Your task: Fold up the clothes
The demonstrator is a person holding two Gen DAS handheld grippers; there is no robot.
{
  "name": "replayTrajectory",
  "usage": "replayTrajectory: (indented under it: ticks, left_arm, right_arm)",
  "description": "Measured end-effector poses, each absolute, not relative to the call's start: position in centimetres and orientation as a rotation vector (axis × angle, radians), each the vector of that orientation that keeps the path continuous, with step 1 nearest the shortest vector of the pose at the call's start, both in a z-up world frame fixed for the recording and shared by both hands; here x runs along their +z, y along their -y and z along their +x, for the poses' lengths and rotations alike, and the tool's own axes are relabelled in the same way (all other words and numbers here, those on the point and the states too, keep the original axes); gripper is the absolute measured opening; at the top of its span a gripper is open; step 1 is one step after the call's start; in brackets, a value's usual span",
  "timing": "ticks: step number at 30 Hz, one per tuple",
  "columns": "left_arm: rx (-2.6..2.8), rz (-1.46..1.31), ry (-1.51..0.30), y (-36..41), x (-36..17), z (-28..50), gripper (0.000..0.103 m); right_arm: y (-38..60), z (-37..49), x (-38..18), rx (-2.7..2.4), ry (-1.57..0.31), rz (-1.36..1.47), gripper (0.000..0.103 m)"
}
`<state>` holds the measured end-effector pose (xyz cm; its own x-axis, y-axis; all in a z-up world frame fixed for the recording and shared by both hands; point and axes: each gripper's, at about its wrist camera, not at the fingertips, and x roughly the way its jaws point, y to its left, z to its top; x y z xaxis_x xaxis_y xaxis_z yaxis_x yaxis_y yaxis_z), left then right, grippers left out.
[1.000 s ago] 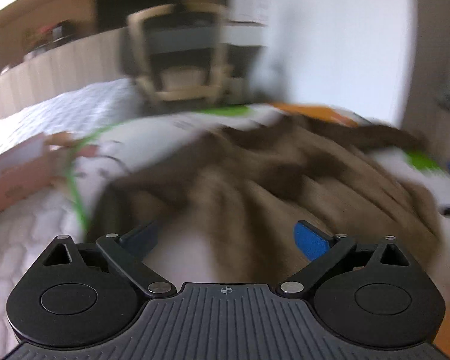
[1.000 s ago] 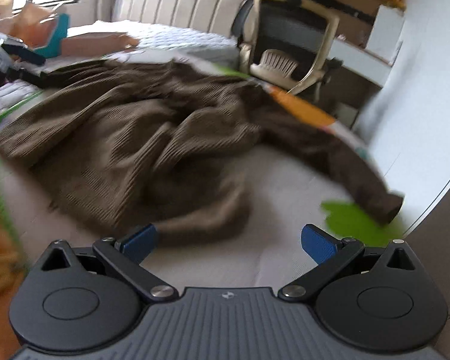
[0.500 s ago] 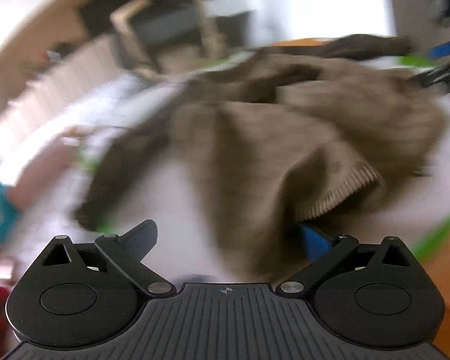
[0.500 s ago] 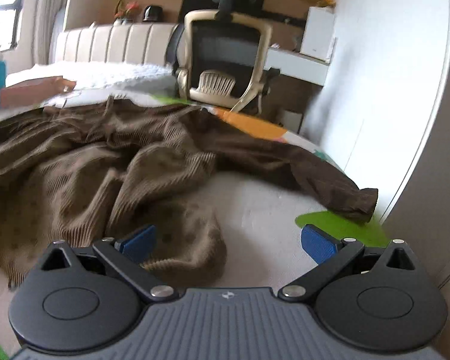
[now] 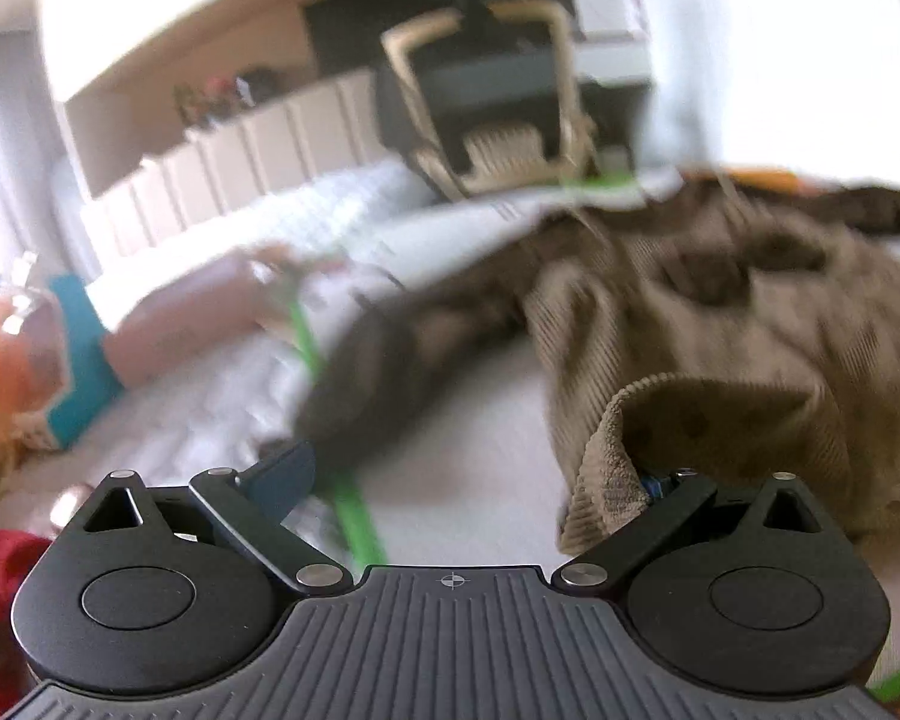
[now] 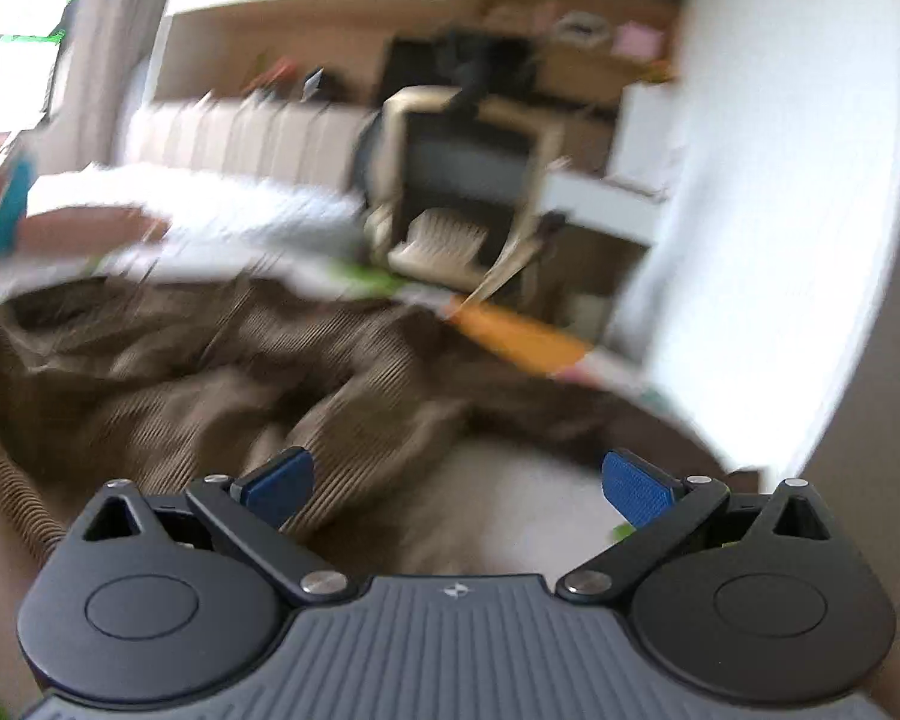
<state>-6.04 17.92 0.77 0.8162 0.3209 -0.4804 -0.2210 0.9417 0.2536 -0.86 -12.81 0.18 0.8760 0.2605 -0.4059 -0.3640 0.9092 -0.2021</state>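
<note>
Brown ribbed knitwear, a sweater (image 5: 750,324), lies crumpled across a white bed (image 5: 468,438), filling the right half of the left wrist view. Its ribbed hem is folded over and drapes directly on the right finger of the left claw (image 5: 468,474), covering that blue pad almost entirely. The left finger of this claw, with its dark blue pad, sits apart over bare bed cover. The fingers are spread wide, and the cloth only rests on one of them rather than being pinched between both. A green stripe (image 5: 354,510) on the bed cover runs up between the two fingers. Farther left on the bed lie a pink box (image 5: 180,324) and something teal, both blurred.

From the right wrist view, the same sweater (image 6: 210,372) spreads over the left and middle of the picture. A ridge of it reaches down to the left finger of the right claw (image 6: 456,480) and passes just beside and under that blue pad. The right finger stands over pale bed cover, clear of the cloth. This claw is also spread wide and holds nothing. A dark sleeve trails off to the right toward a white wall.

Beyond the bed in both views stands an office chair (image 6: 468,180) with a cream frame. Both pictures are blurred.
</note>
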Motion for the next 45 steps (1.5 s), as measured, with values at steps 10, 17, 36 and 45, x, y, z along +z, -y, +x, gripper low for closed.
replayTrajectory:
  ticks: [10, 17, 36, 45]
  left_arm:
    - [0.298, 0.14, -0.577, -19.2, 1.2, -3.9, 0.101]
    - [0.346, 0.12, -0.552, -19.9, 2.2, -3.4, 0.102]
    - [0.33, 0.182, -0.627, -19.1, -0.9, -4.3, 0.102]
    - [0.44, 0.114, -0.542, -21.5, 2.1, -4.0, 0.102]
  right_arm:
    - [11.2, -3.0, -1.4, 0.614, -0.528, -0.443, 0.103]
    - [4.8, -3.3, -3.5, 0.645, -0.515, -0.62, 0.102]
    - [11.3, -1.1, 0.4, 0.082, -0.193, -0.488, 0.103]
    - [11.6, -2.0, -2.2, 0.398, -0.498, -0.437, 0.103]
